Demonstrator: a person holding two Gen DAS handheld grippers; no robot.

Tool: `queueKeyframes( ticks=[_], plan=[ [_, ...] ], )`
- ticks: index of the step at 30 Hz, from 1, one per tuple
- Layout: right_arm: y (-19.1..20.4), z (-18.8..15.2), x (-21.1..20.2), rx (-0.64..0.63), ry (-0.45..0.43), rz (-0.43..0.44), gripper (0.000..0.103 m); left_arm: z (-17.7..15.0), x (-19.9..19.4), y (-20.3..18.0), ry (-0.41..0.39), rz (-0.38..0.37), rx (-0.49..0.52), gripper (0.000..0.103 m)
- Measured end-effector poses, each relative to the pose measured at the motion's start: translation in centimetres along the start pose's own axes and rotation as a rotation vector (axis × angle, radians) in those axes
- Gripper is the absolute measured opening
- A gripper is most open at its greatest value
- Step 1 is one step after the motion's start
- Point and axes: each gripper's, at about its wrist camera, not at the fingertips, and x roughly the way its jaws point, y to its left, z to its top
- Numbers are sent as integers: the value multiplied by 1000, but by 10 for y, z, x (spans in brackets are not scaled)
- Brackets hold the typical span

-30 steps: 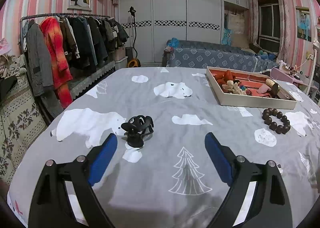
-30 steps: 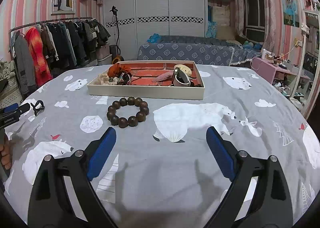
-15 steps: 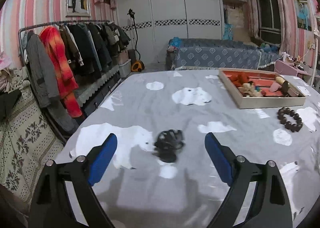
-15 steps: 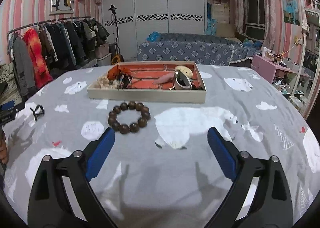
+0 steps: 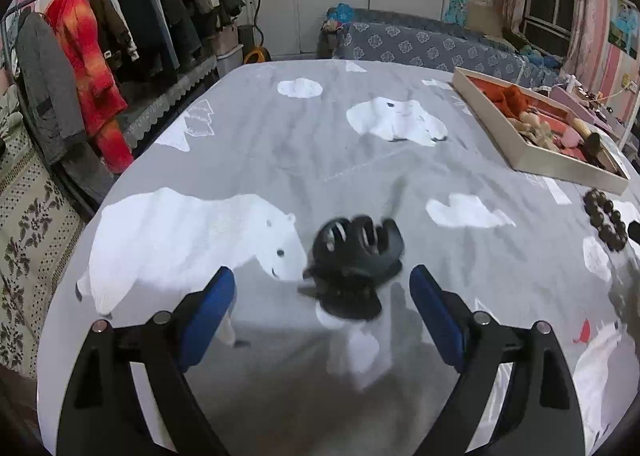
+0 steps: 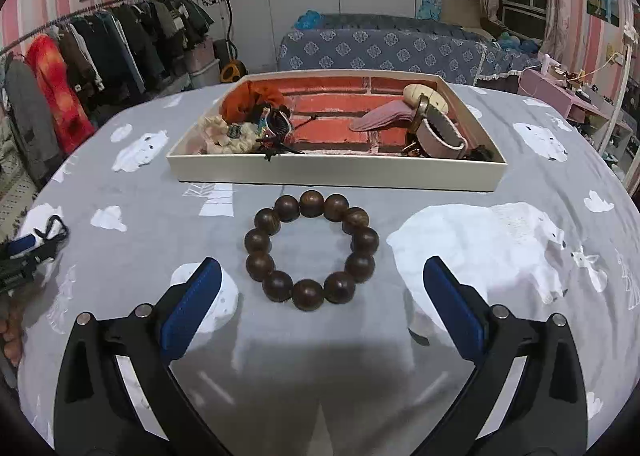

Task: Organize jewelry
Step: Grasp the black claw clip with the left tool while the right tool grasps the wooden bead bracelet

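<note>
just ahead of the right tool (image 6: pixel 318 298), whose jaws are opening with nothing between them, the bead bracelet (image 6: pixel 311 252) lies flat on the desk (image 6: pixel 460 356) (near the tray (image 6: pixel 336 174)), while the open left tool (image 5: pixel 322 302) faces the hair clip (image 5: pixel 354 262).

Soft indoor light falls evenly; faint shadows lie under the fingers (image 6: pixel 192 308). Fisheye bending curves the edges, with black corners. Motion blur smears the black hair claw (image 5: pixel 354 256) in the left view.
</note>
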Motion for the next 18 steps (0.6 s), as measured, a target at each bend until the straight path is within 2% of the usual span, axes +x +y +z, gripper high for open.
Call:
queueKeyframes(
  ticks=[4, 7, 10, 13, 14, 15, 17, 18],
  plan=[
    [-25, 7, 13, 76, 7, -96, 98, 7, 10, -1, 15, -1, -6, 87],
    [-38, 15, 24, 74, 30, -140, 96, 12, 19, -4, 29, -4, 2, 87],
    [-34, 21, 40, 22, 72, -152, 83, 17, 26, -8, 47, -26, 10, 87],
    [-27, 19, 57, -26, 139, -132, 65, 21, 35, -15, 73, -38, 39, 85],
    [-27, 20, 57, -31, 138, -132, 65, 22, 36, -18, 73, -39, 53, 77],
    [-26, 20, 58, -37, 143, -130, 64, 22, 36, -21, 69, -40, 69, 74],
    [-24, 19, 57, -56, 140, -114, 53, 21, 35, -27, 53, -41, 94, 56],
    [-22, 18, 57, -65, 138, -104, 49, 21, 34, -30, 46, -40, 101, 51]
  ],
)
